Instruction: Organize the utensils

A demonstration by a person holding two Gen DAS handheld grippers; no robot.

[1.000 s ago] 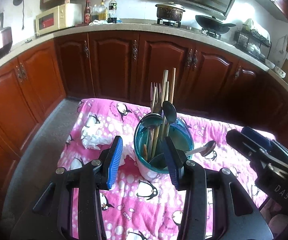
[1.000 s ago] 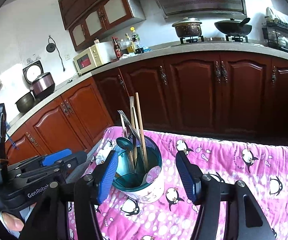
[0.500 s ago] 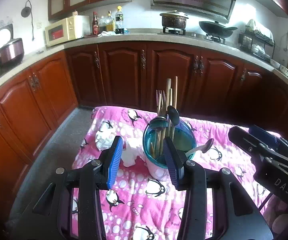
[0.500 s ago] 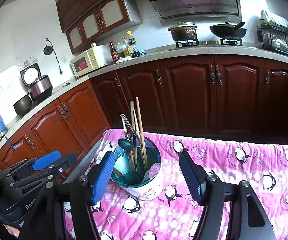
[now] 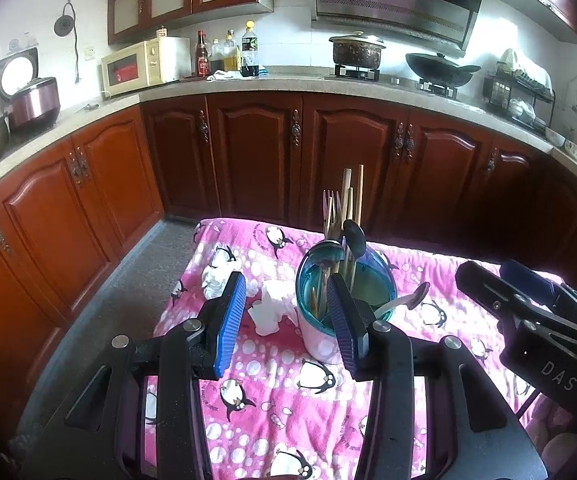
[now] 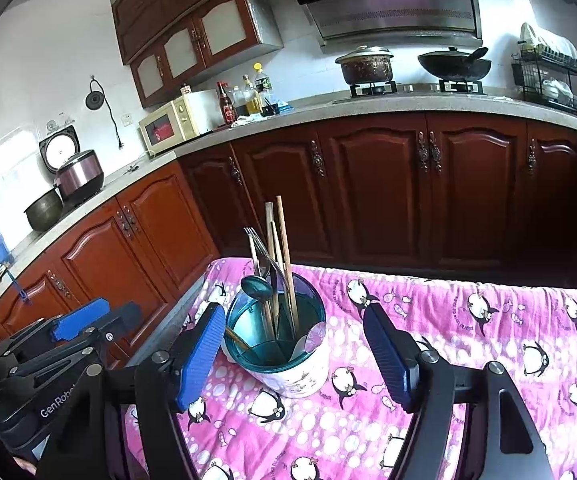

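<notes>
1. Utensil holder upright on pink penguin blanket, teal rim, white patterned wall. In the left wrist view, sits at about 1 o'clock from the left gripper; that gripper's right-side finger overlaps the holder's near wall in the picture, contact unclear.
2. In the right wrist view, holder framed between the right gripper fingers, closer to the blue left-side pad; gap visible on the right-hand side.
3. Crumpled white tissue on blanket at 9 o'clock of holder, just beside it; a second wad further out at 10 o'clock.
4. Behind the table: dark wood cabinets, stone counter with microwave, bottles, pot and wok on stove, rice cooker at far left, dish rack at far right.
5. Counts: 1 holder, 2 tissue wads, 2 grippers. In the holder: wooden chopsticks, at least three sticks, exact number unclear; 1 fork; 2 dark spoons bowl-up; 1 more spoon leaning over the rim at 3 o'clock.
6. Left gripper: jaws parted, nothing between pads.
7. Right gripper: jaws have just been opening, now wide, pads not pressing the holder; nothing held.
</notes>
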